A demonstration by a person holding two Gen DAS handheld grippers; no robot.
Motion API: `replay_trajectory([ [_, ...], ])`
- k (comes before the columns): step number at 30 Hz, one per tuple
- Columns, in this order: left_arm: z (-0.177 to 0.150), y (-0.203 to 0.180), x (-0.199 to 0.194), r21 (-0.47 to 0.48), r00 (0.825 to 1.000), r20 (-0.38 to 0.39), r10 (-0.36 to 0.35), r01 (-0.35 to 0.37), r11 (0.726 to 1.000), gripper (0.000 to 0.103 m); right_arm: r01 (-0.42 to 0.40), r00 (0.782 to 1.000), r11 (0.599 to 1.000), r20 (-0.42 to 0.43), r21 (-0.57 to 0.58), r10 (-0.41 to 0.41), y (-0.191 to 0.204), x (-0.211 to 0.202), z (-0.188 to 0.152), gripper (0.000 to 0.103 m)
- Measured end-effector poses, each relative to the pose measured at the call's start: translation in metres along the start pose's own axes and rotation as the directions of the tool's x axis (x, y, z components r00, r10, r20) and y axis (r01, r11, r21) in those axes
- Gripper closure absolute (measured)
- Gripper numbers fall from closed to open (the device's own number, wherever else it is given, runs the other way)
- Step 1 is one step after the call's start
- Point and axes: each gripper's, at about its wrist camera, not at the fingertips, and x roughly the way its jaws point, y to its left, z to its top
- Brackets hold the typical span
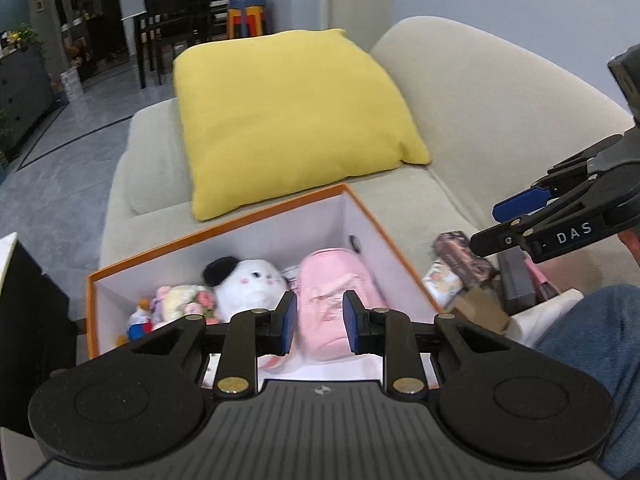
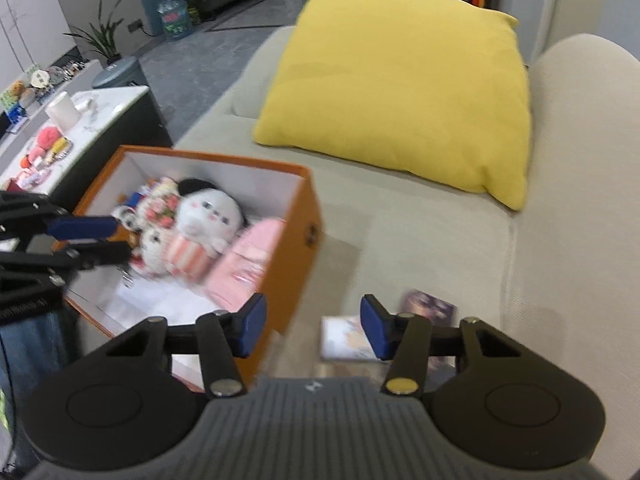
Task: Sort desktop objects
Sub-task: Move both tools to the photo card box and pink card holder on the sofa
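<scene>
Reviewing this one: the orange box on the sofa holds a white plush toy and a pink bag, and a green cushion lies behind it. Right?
Not quite: the cushion is yellow, not green, as both wrist views show. The rest holds: the orange box sits on the sofa and holds the white plush toy and pink bag.

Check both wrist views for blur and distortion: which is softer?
Right wrist view is softer: orange box, plush toys and cards smear with motion. Left wrist view is sharper, with slight blur on the pink bag. Both show fisheye bending and dark corners.
</scene>
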Motion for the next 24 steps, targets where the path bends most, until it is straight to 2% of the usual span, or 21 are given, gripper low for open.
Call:
replay_trajectory([
  [6,0.008,-0.030,0.008,0.046,0.997,-0.007,-0.082,0.082,0.996,0.074,0.087,0.993,0.996,-0.083,0.033,-0.084,-0.046,0.004,-0.028,0.051],
  [11,0.019,-0.062,0.031,0.087,0.989,-0.042,-0.141,0.144,0.986,0.074,0.124,0.983,0.989,-0.144,0.077,-0.112,-0.077,0.008,-0.047,0.052],
  [16,0.034,-0.094,0.059,0.114,0.977,-0.090,-0.193,0.203,0.973,0.074,0.147,0.974,0.984,-0.185,0.100,-0.127,-0.098,0.012,-0.052,0.060],
  [24,0.053,-0.123,0.120,0.083,0.955,-0.202,-0.219,0.239,0.967,0.074,0.149,0.934,0.988,-0.335,0.040,-0.127,-0.114,0.048,-0.074,0.060],
])
